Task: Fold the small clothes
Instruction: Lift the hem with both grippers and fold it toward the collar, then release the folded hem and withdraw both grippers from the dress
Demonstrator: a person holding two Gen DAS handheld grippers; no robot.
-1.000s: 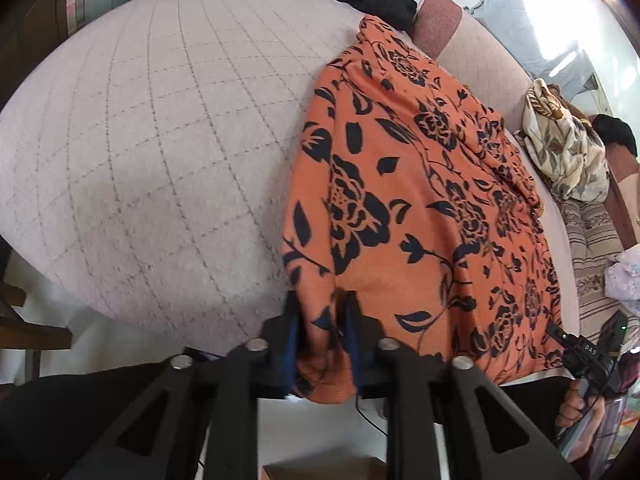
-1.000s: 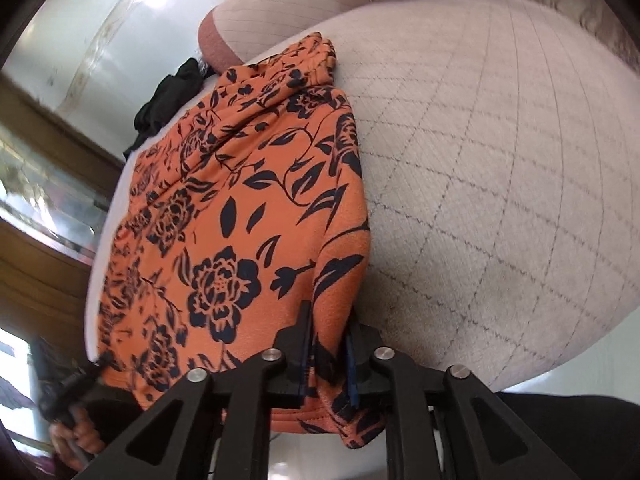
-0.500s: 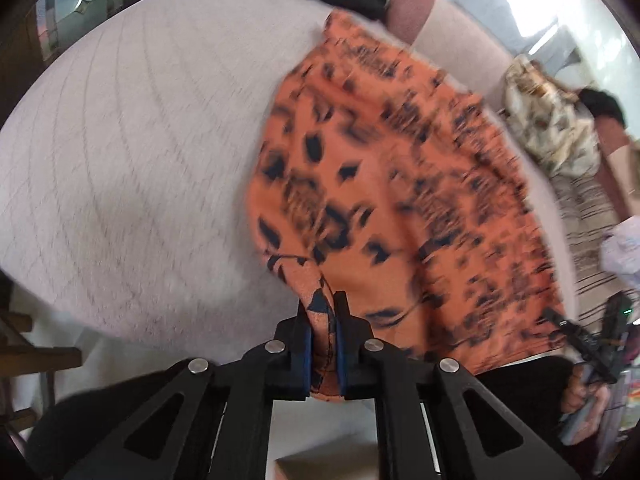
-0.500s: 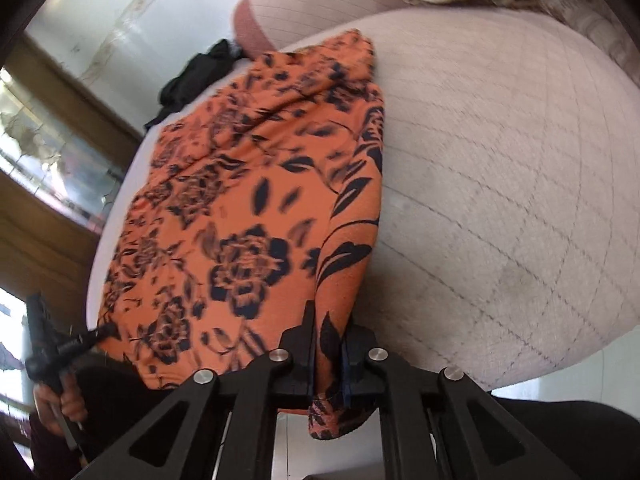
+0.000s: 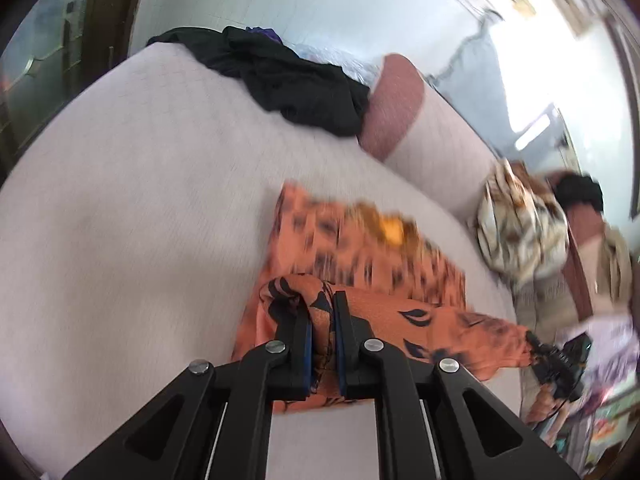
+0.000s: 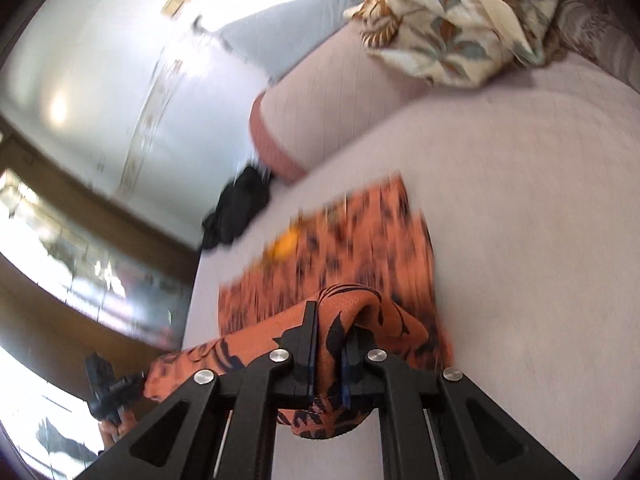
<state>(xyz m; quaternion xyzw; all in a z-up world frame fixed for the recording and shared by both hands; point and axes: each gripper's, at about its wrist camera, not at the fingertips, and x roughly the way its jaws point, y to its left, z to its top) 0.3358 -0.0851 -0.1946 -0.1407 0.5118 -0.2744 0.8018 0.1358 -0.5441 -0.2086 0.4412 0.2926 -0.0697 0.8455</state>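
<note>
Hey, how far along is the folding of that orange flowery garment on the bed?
Done: nothing looks finished yet. In hand: the left gripper and right gripper each pinch an edge of the orange black-flowered garment, lifted over the part lying on the pale quilted bed. Left: laying the edge down, further folds, and maybe the beige leaf-print cloth.

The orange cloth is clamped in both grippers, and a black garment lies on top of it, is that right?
Not quite. Both the left gripper and right gripper are shut on the orange cloth, but the black garment lies apart from it, at the far end of the cushion, as the left wrist view shows.
</note>
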